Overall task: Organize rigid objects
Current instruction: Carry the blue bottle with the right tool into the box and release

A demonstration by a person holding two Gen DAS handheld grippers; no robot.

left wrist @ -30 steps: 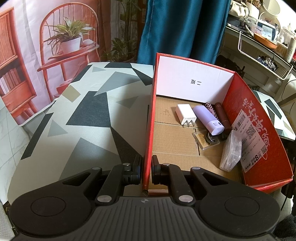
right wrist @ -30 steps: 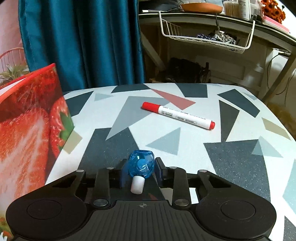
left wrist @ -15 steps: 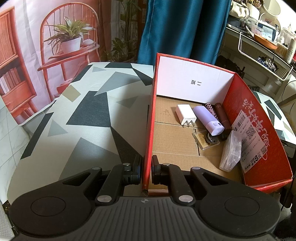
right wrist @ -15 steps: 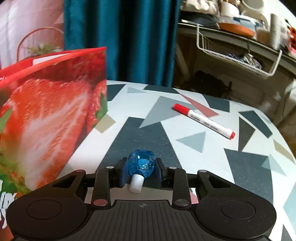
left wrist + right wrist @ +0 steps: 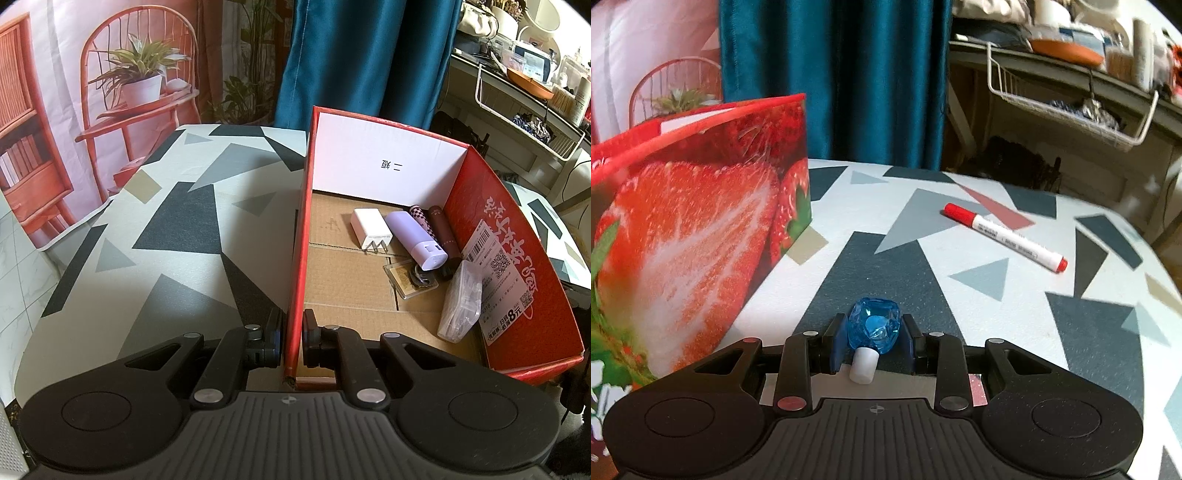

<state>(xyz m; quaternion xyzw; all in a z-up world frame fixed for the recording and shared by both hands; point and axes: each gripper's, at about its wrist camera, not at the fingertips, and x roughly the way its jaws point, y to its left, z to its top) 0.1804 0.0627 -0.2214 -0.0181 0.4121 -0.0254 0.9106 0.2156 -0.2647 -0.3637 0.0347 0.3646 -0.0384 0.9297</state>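
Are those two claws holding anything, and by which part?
The left gripper pinches the red box by its side wall, near the corner. The right gripper grips a small blue bottle across its body, white cap toward the camera.

Bright, soft light; fisheye bending, right view's edges blurred.

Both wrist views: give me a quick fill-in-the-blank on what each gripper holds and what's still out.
1. The left gripper is shut on the box's ____.
2. The right gripper holds a blue ____.
3. The marker lies on the ____, outside the box.
4. The white charger lies inside the ____.

Missing: wall; bottle; table; box
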